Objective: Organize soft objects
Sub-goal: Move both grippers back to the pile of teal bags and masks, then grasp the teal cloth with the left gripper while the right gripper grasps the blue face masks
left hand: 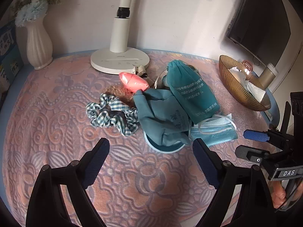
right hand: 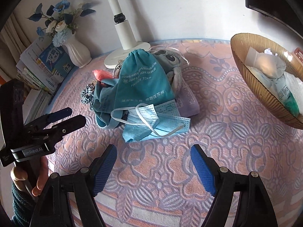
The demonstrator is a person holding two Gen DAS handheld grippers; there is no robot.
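Left wrist view: soft pile [left hand: 164, 111] just beyond spread, empty hand-held gripper [left hand: 151, 145].

Soft daylight falls evenly, with faint shadows. The pink shiny wrapped bundle [left hand: 132, 82] glares strongly. Fisheye bending curves the pink patterned tablecloth [right hand: 217, 98]; corners are dark.

A patterned pink tablecloth [right hand: 217, 98] carries teal pouches [right hand: 144, 81], masks [right hand: 161, 124], lamp [left hand: 119, 60], bowl [right hand: 265, 98].

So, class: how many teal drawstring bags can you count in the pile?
2: one printed bag lying on top of the pile, one crumpled bag beneath it beside the scrunchie. More may be hidden.
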